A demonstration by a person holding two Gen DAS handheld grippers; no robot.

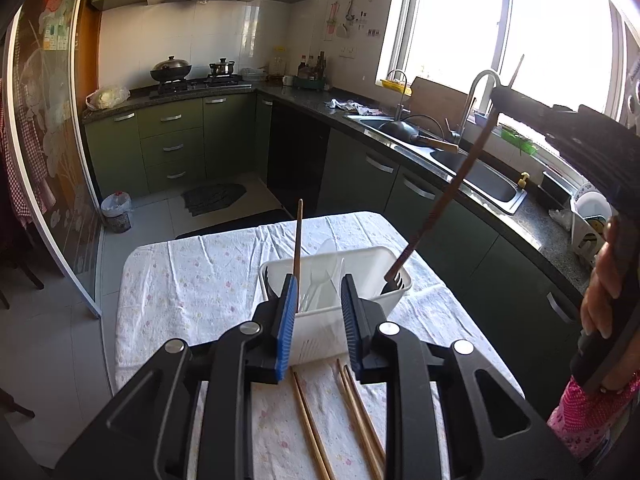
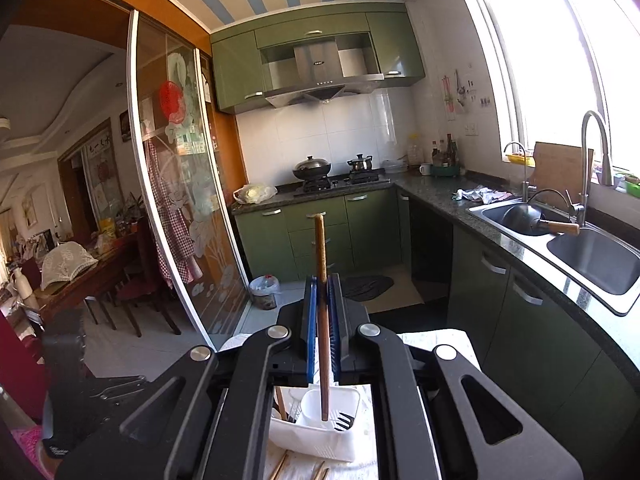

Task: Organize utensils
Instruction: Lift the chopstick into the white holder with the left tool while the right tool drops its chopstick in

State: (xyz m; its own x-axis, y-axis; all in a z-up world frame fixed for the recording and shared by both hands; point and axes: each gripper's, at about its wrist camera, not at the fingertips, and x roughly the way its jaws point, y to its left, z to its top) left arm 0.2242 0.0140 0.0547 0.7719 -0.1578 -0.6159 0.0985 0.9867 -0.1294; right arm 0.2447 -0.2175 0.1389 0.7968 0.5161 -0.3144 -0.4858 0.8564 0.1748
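Wooden-handled fork point(image 2: 322, 344) clamped in raised R gripper point(image 2: 322, 312).

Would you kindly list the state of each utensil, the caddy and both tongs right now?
Left tongs: open, empty, just before the caddy.
Right tongs: shut on the fork handle.
Dark wooden-handled fork: tines down, entering the caddy's right end.
White plastic utensil caddy: upright on the tablecloth.
Loose wooden chopsticks: lying on the tablecloth.

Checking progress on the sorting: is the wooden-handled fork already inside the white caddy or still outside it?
Partly in: the fork head dips into the caddy at its right end, the handle leaning out, clamped by the right gripper.
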